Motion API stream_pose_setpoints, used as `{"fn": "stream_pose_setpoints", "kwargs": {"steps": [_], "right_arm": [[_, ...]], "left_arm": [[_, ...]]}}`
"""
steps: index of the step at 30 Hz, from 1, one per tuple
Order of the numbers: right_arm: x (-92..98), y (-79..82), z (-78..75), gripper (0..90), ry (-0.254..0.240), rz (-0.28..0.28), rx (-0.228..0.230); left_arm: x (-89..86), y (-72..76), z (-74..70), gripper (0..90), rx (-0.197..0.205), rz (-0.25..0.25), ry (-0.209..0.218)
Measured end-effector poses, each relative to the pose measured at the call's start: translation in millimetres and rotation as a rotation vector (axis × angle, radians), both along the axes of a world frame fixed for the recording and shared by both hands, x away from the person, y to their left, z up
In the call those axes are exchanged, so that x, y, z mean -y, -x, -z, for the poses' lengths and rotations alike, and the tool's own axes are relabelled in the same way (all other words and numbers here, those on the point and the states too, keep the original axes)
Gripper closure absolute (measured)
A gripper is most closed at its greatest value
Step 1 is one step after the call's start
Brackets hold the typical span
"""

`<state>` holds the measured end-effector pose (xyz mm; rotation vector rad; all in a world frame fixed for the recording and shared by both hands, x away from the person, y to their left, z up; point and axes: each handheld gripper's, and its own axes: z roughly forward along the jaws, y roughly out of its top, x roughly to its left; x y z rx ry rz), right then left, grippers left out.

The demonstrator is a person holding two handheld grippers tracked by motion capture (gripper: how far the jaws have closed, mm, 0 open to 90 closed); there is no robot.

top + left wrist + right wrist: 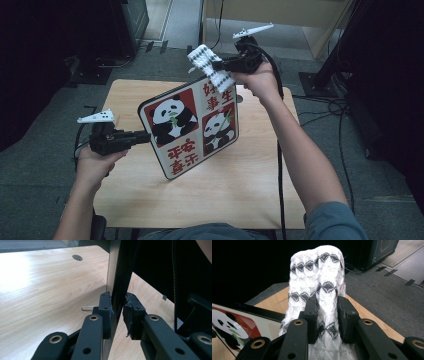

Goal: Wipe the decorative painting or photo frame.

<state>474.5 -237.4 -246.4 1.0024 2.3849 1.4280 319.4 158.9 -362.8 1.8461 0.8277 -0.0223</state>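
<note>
pale wood table [240, 185]; left gripper [145, 136] clamped on perhaps glossy panda tray [192, 125], right gripper [216, 64] on knit cloth [210, 66]

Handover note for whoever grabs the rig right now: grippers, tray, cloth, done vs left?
Left gripper: jaws shut on the left edge of the panda tray, holding it tilted up on its lower edge on the wooden table.
Right gripper: jaws shut on the patterned white cloth, which hangs against the tray's top right corner.
Done: tray raised and steadied, cloth in grip at the tray.
Left: probably wiping the printed face with the cloth; how much is already wiped cannot be told. Then lay the tray flat.
</note>
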Motion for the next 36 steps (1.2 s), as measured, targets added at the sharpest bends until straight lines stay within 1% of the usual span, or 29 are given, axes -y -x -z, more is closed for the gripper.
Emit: {"fn": "stream_pose_setpoints", "kwargs": {"steps": [6, 10, 16, 19, 26, 32, 36], "right_arm": [[6.5, -1.3, 0.6, 72.6, -0.015, 0.017, -0.005], [10.8, -2.9, 0.5, 72.6, -0.014, 0.031, -0.006], [18.0, -4.8, -0.3, 73.0, -0.012, 0.051, -0.026], [21.3, -5.9, -0.4, 73.2, -0.011, 0.058, -0.027], [31.0, -8.2, -0.2, 73.7, -0.021, 0.079, -0.048], [34.8, -9.5, -0.3, 74.6, -0.021, 0.085, -0.048], [38.7, -10.0, -0.7, 75.0, -0.029, 0.088, -0.071]], "left_arm": [[0.0, -0.1, 0.0, 77.5, 0.000, -0.002, -0.001], [-0.1, -0.1, 0.1, 77.4, -0.001, -0.004, 0.000], [-0.3, -0.4, 0.2, 77.4, -0.002, -0.008, 0.002], [-0.5, -0.7, 0.3, 77.4, -0.002, -0.008, 0.002], [-0.8, -1.7, 0.3, 77.5, -0.002, -0.006, 0.000], [-1.0, -1.9, 0.1, 77.5, -0.001, -0.008, -0.001], [-1.7, -2.6, -0.7, 77.5, 0.000, -0.010, -0.008]]}}
